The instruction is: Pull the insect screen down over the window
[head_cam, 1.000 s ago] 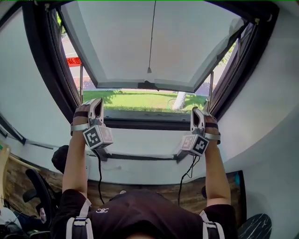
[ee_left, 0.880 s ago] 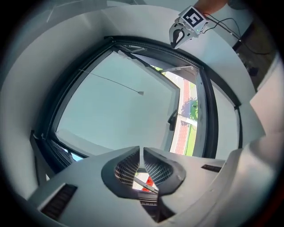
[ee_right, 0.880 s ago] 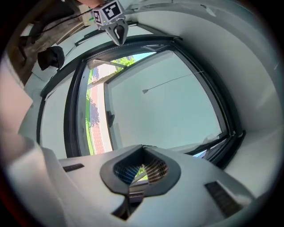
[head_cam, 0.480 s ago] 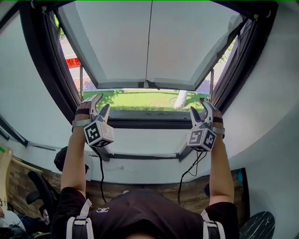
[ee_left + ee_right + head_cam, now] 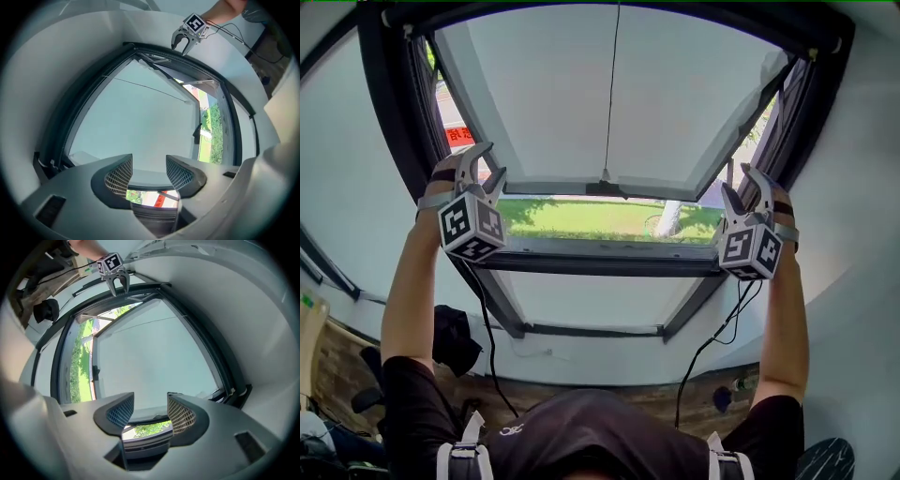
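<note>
Insect screen [image 5: 581,103] is partway down the window [image 5: 394,159]. Its bottom bar [image 5: 600,188] sits mid-opening, with a strip of lawn [image 5: 600,217] uncovered just under the bar. Pull cord [image 5: 610,84] hangs above the bar's middle, down to a small dark handle [image 5: 605,187] on the bar.

Left tool [image 5: 485,167] is just off the bar's left end, roughly level with it. Right tool [image 5: 742,192] is just off the bar's right end, same height. Both tools are spread, jaws just been opening, nothing between the pads, and neither touches the bar.

The one-tool-per-end placement is probably so the bar comes down level and doesn't jam in the side tracks. Spread jaws look ready to close on the bar ends. The pull itself is not yet under way.
</note>
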`<state>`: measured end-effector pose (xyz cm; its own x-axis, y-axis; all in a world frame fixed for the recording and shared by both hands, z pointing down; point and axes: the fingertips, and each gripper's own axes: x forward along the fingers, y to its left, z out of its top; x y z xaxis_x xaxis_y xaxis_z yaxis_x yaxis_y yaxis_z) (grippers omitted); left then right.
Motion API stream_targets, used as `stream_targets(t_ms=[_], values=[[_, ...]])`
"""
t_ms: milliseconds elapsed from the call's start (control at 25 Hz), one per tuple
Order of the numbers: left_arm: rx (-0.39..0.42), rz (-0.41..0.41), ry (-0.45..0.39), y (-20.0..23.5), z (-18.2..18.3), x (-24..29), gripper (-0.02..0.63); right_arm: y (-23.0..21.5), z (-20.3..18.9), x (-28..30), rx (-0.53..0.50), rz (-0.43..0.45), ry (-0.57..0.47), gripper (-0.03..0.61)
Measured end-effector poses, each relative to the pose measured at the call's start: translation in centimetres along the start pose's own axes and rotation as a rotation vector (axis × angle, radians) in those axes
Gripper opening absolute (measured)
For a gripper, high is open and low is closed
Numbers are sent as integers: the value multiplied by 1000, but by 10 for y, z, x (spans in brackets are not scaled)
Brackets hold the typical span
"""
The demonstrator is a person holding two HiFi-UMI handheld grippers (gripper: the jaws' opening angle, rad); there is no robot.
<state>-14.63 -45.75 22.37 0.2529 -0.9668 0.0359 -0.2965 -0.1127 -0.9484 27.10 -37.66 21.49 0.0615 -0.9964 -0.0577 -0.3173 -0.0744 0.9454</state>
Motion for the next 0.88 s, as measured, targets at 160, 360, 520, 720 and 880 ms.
stream_targets(t_ms=[160,360,520,720,880], values=[[98,126,-16,80,18,-5,218,-68,50,4,55,-35,-75,232],[110,170,-19,159,37,0,219,-151,88,16,-45,-127,-79,230],[146,217,26,209,43,18,221,-197,88,38,-98,-152,-28,222],[184,224,74,244,52,38,236,-234,84,55,-107,-143,62,222],[176,213,132,258,42,54,238,-242,73,68,-119,-101,125,230]])
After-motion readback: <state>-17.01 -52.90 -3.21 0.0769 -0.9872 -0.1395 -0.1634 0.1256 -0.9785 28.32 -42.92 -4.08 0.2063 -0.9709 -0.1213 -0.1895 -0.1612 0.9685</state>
